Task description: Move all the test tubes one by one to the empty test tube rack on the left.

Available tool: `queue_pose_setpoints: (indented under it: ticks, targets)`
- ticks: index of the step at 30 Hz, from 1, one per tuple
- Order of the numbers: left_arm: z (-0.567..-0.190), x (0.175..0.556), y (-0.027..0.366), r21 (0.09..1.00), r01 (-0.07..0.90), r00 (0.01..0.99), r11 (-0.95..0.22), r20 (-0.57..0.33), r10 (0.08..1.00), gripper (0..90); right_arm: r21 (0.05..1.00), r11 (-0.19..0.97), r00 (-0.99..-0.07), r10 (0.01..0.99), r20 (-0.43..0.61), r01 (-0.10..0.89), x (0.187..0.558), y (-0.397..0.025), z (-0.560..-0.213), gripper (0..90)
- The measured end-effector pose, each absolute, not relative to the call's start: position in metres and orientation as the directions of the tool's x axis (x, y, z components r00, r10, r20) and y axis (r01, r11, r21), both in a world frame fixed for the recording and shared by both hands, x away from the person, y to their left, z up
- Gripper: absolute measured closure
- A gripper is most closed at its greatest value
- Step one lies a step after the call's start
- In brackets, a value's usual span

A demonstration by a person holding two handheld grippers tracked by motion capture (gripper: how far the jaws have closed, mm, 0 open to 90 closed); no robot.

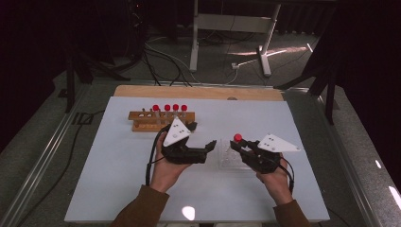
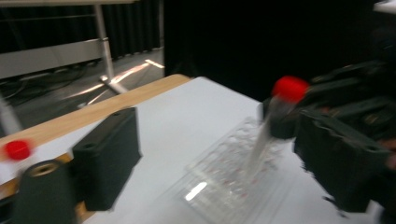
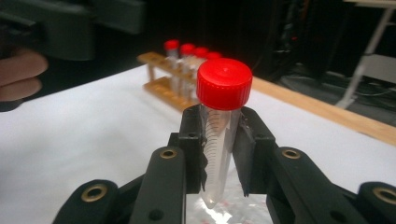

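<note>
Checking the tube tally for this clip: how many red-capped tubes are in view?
5: four stand in the wooden rack, caps at; one in the right gripper.

dim room, dark surroundings; overhead light leaves a glare spot on the near table edge. the left gripper view is motion-blurred.

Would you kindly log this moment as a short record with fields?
right gripper: shut on a red-capped tube, held upright
tube position: above the clear tray
left gripper: open, holding nothing, beside the tray
rack: wooden, at the far left of the mat, with four red-capped tubes
table: white mat over a wooden top
</note>
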State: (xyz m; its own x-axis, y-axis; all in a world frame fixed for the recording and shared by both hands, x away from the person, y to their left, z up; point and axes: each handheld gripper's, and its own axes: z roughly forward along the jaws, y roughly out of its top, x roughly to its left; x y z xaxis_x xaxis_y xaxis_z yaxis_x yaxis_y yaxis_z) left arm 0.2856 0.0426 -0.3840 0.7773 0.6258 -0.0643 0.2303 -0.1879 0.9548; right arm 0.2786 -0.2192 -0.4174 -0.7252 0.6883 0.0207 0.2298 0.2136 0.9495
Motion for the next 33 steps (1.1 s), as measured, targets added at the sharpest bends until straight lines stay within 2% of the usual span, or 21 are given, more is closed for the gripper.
queue_pose_setpoints:
  ticks: [2, 5, 7, 14, 17, 20, 23, 26, 28, 33]
  targets:
    - [-0.384, 0.285, 0.034, 0.955, 0.218, 0.807, -0.204, -0.059, 0.588, 25.5, 0.946, 0.221, -0.743, 0.668, 0.031, 0.238, 0.278, -0.214, -0.419, 74.0]
    - [-0.386, 0.284, 0.022, 0.955, 0.201, 0.849, -0.217, -0.059, 0.526, 49.5, 0.940, 0.238, -0.757, 0.652, 0.031, 0.244, 0.276, -0.208, -0.420, 74.0]
    - [-0.387, 0.284, 0.015, 0.954, 0.198, 0.865, -0.226, -0.061, 0.499, 56.8, 0.937, 0.245, -0.766, 0.642, 0.036, 0.249, 0.276, -0.206, -0.421, 74.0]
    - [-0.393, 0.286, 0.004, 0.939, 0.219, 0.858, -0.266, -0.055, 0.511, 69.9, 0.933, 0.259, -0.778, 0.628, 0.034, 0.250, 0.275, -0.204, -0.423, 73.9]
    - [-0.393, 0.287, 0.004, 0.938, 0.218, 0.857, -0.271, -0.051, 0.512, 70.8, 0.933, 0.258, -0.782, 0.622, 0.039, 0.252, 0.276, -0.204, -0.423, 73.1]
    - [-0.391, 0.290, 0.009, 0.941, 0.222, 0.847, -0.254, -0.057, 0.529, 71.0, 0.932, 0.253, -0.787, 0.614, 0.053, 0.261, 0.278, -0.205, -0.423, 56.9]
    - [-0.389, 0.295, 0.018, 0.944, 0.228, 0.825, -0.237, -0.058, 0.562, 71.0, 0.929, 0.244, -0.773, 0.631, 0.066, 0.278, 0.280, -0.210, -0.423, 36.2]
    - [-0.386, 0.303, 0.032, 0.946, 0.237, 0.796, -0.221, -0.059, 0.603, 71.0, 0.923, 0.237, -0.747, 0.660, 0.075, 0.303, 0.284, -0.217, -0.425, 22.0]
    - [-0.384, 0.309, 0.044, 0.948, 0.242, 0.773, -0.206, -0.060, 0.632, 71.1, 0.921, 0.233, -0.722, 0.688, 0.070, 0.311, 0.288, -0.222, -0.427, 15.3]
    - [-0.377, 0.325, 0.078, 0.953, 0.254, 0.694, -0.165, -0.061, 0.718, 71.0, 0.920, 0.195, -0.672, 0.735, 0.092, 0.339, 0.295, -0.237, -0.429, 7.6]
